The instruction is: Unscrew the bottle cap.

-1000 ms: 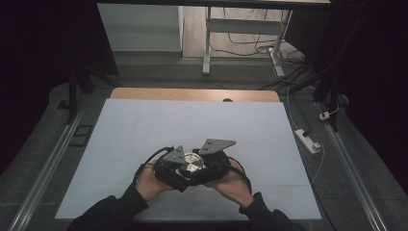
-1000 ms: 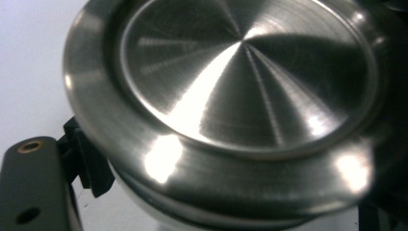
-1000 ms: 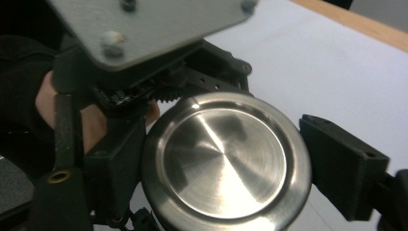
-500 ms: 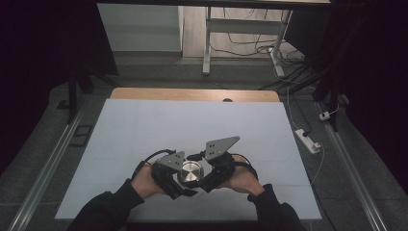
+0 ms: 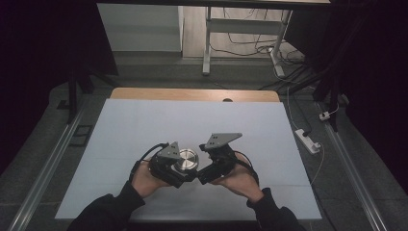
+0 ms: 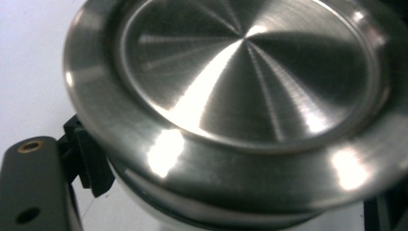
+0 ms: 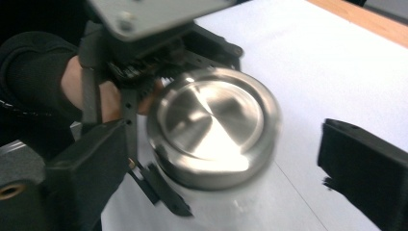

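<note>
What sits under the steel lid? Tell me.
Under the steel lid a rounded metal body shows below its rim, gripped by the left hand-held gripper above the white table. The lid covers whatever is inside.

A round, silver, brushed-metal lid [image 6: 240,96] with a glossy, finely ringed face sits between matt black plastic jaws of the left gripper [image 5: 180,168]. Beneath them lies a smooth, matt white table sheet [image 5: 144,125], edged beyond by pale wood [image 5: 192,94].
</note>
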Motion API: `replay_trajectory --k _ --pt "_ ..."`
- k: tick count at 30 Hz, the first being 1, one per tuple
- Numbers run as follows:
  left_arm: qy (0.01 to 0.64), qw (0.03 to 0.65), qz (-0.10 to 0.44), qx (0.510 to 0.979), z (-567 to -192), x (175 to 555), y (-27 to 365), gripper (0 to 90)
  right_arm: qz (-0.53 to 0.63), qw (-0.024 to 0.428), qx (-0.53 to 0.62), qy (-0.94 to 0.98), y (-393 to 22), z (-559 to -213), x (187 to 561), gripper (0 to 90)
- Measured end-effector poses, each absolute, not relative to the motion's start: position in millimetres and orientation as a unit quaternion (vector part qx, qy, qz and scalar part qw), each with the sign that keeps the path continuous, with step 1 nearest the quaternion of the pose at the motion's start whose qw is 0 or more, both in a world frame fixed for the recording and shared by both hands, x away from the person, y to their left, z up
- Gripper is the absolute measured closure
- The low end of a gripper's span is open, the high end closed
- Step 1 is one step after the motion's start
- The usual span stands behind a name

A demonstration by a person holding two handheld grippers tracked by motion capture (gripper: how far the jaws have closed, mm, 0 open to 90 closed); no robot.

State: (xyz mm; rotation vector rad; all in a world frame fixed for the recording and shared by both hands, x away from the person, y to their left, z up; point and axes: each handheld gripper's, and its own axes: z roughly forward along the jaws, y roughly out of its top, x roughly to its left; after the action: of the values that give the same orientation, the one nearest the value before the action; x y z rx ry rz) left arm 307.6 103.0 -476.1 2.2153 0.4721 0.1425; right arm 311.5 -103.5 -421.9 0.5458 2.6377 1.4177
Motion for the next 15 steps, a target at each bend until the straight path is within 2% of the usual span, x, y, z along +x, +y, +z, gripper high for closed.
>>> replay_trajectory --k 6,9,10,15 --pt "0.162 0.421 0.050 0.891 -474.1 302.8 96.5 14.9 0.463 0.065 0.166 0.868 -90.0 -425.3 302.3 10.5" --pt "0.154 0.426 0.044 0.891 -473.1 301.6 96.4 14.9 0.462 0.072 0.157 0.870 -90.0 -427.8 301.5 19.1" --pt "0.154 0.426 0.044 0.891 -473.1 301.6 96.4 14.9 0.462 0.072 0.157 0.870 -90.0 -427.8 301.5 19.1" --pt "0.101 0.434 0.008 0.895 -471.4 300.6 97.6 14.9 0.467 0.036 0.120 0.875 -95.1 -424.9 302.2 19.6"
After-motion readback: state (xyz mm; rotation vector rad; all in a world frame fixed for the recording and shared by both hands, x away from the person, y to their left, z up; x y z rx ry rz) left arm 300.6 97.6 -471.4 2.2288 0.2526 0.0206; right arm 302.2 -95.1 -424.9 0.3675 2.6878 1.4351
